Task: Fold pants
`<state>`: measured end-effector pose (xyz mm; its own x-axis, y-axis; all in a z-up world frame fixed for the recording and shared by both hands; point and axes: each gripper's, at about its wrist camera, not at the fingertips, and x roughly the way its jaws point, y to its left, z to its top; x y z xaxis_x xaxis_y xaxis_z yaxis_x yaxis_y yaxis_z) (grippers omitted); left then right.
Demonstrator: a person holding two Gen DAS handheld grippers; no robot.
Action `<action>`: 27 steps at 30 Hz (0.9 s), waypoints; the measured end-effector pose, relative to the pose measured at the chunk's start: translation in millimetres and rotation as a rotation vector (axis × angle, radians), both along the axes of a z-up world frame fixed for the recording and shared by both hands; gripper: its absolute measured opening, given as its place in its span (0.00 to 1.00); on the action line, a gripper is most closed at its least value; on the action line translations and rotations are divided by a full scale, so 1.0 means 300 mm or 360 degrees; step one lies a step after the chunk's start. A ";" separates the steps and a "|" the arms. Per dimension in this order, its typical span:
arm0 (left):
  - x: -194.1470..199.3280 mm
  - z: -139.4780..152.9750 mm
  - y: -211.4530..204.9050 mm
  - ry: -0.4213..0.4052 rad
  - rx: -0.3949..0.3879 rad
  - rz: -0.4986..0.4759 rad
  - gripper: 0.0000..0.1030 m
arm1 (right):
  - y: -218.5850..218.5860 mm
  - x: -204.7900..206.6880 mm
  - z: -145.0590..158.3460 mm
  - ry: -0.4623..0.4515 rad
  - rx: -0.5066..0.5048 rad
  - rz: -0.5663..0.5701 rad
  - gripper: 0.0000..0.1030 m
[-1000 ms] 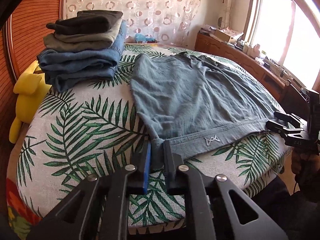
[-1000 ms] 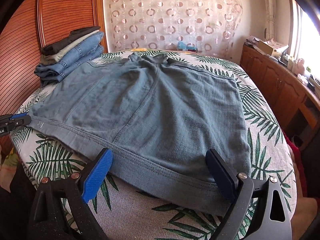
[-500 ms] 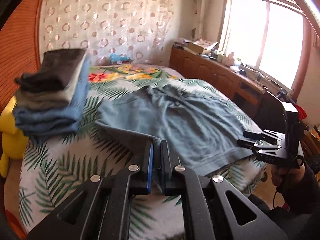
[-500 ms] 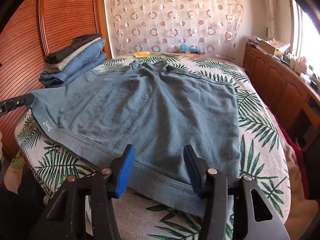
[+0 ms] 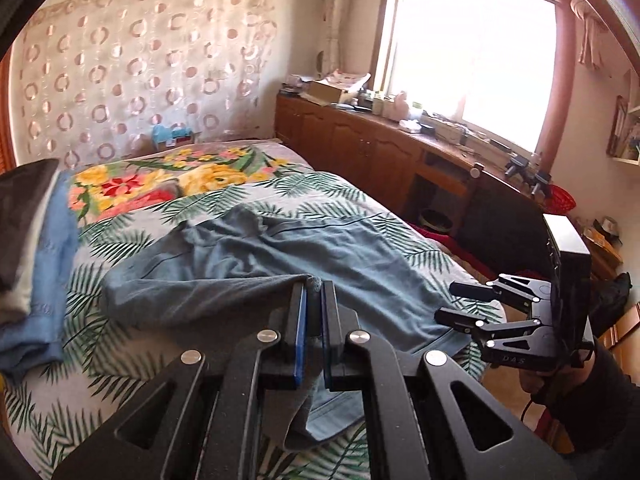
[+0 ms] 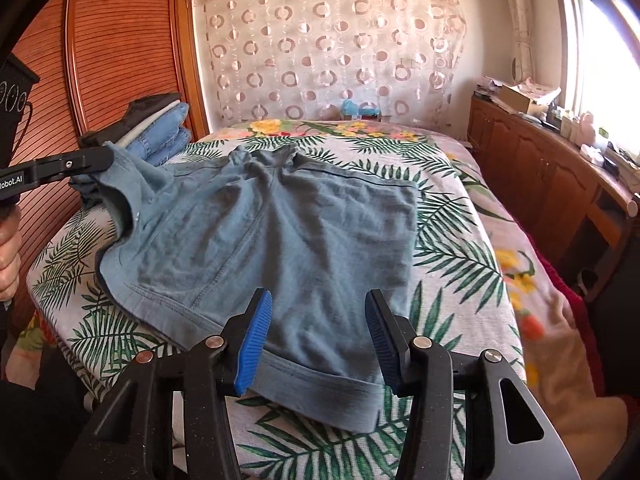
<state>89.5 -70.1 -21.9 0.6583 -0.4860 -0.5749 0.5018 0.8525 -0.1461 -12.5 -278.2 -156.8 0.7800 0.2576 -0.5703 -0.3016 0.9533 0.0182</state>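
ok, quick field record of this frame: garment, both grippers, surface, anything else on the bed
garment: blue shorts, mostly flat, left waistband corner lifted off the bed
left gripper: shut on the lifted waistband corner
right gripper: open, fingers either side of the near waistband edge, not gripping
surface: bed with palm-leaf sheet
also on bed: stack of folded clothes at the far left corner
fold state: not yet folded over

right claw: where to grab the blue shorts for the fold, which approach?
Grip the blue shorts at the near right waistband corner: flat, folded thick, overhanging toward the open right claw. Come low from the bed's near edge. The left claw already holds the opposite corner lifted.
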 end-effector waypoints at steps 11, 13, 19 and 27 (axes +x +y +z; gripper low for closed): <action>0.036 0.024 -0.207 -0.0028 0.0068 -0.0119 0.07 | -0.025 -0.028 -0.006 -0.0008 0.0045 -0.0066 0.49; 0.060 -0.002 -0.208 0.0019 0.0069 -0.0103 0.07 | -0.024 -0.044 -0.009 -0.0012 0.0048 -0.0075 0.49; 0.072 -0.044 -0.167 0.0040 0.0119 0.0010 0.47 | -0.010 -0.054 -0.018 -0.0010 0.0063 -0.0093 0.49; 0.057 -0.101 -0.043 0.0075 0.0123 0.0161 0.79 | 0.006 -0.022 -0.011 0.0002 0.0083 -0.0065 0.49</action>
<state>106.4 -82.9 -52.1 0.6729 -0.3717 -0.6396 0.4068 0.9080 -0.0997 -18.9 -276.6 -160.1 0.7897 0.2549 -0.5580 -0.2624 0.9625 0.0683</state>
